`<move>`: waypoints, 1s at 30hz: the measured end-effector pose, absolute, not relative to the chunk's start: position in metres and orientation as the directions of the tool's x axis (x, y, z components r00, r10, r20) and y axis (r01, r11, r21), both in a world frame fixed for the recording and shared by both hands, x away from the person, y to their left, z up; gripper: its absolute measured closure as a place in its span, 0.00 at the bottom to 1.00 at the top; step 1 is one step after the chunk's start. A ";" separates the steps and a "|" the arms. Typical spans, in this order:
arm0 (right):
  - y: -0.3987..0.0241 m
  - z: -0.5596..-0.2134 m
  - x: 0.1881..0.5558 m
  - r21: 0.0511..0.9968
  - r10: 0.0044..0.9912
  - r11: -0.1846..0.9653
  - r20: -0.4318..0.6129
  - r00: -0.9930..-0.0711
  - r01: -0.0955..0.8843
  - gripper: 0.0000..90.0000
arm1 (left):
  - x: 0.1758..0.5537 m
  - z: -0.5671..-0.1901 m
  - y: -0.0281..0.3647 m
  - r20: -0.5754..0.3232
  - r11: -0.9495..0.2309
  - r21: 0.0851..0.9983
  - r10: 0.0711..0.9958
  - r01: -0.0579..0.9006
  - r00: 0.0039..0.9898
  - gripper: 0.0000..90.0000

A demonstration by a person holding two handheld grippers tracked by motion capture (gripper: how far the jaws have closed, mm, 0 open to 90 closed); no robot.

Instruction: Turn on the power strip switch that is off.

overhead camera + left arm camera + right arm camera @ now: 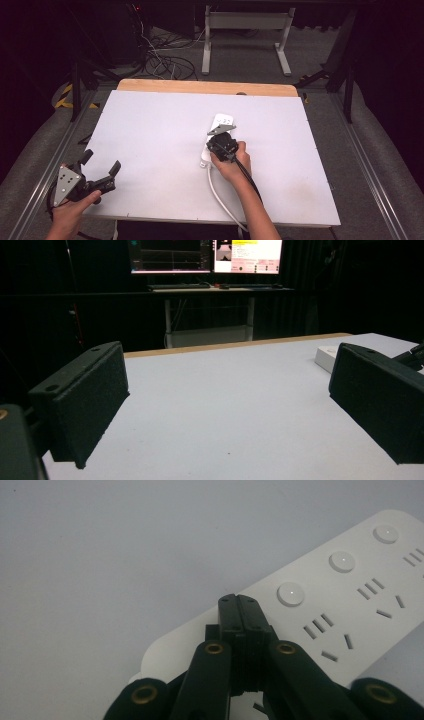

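A white power strip [220, 126] lies near the middle of the white table top [160, 130], its white cable [220, 197] running toward the front edge. My right gripper [221, 142] hovers right over the strip's near end, jaws pressed together with nothing between them. In the right gripper view the shut tips [238, 601] sit beside the nearest of three round buttons [290, 593] on the power strip [350, 610]. My left gripper [102, 167] rests at the front left corner, jaws wide apart. In the left gripper view its black pads [85, 400] frame bare table, with the strip's end [327, 356] far right.
A wooden strip [205, 87] borders the table's far edge. Beyond it stand a grey desk frame [245, 35] and tangled cables [165, 60] on the floor. A desk with lit monitors [205, 255] stands behind in the left gripper view.
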State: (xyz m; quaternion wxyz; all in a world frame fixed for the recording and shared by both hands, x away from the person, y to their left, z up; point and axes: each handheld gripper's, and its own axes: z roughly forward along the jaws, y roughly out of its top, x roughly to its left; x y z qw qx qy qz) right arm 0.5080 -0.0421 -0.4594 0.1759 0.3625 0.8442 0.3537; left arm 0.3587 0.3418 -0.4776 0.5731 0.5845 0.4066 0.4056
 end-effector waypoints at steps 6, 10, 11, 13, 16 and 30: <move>-0.040 -0.459 0.507 0.719 0.739 0.496 -0.055 -0.672 0.487 1.00 | 0.359 -0.477 0.342 0.013 -0.016 1.000 0.940 0.007 0.342 0.03; -0.038 -0.459 0.506 0.714 0.736 0.510 -0.074 -0.673 0.480 1.00 | 0.359 -0.477 0.342 0.009 -0.012 1.000 0.940 0.008 0.341 0.03; -0.036 -0.459 0.505 0.711 0.734 0.521 -0.092 -0.673 0.472 1.00 | 0.359 -0.477 0.342 0.007 -0.010 1.000 0.940 0.008 0.341 0.03; -0.034 -0.459 0.504 0.703 0.733 0.535 -0.111 -0.671 0.468 1.00 | 0.358 -0.477 0.342 0.012 -0.016 1.000 0.940 0.009 0.341 0.03; -0.032 -0.459 0.502 0.703 0.734 0.544 -0.135 -0.666 0.457 1.00 | 0.358 -0.477 0.342 0.006 -0.009 1.000 0.941 0.005 0.339 0.03; -0.034 -0.460 0.502 0.715 0.743 0.521 -0.112 -0.660 0.466 1.00 | 0.359 -0.477 0.342 0.011 -0.015 1.000 0.940 0.009 0.341 0.03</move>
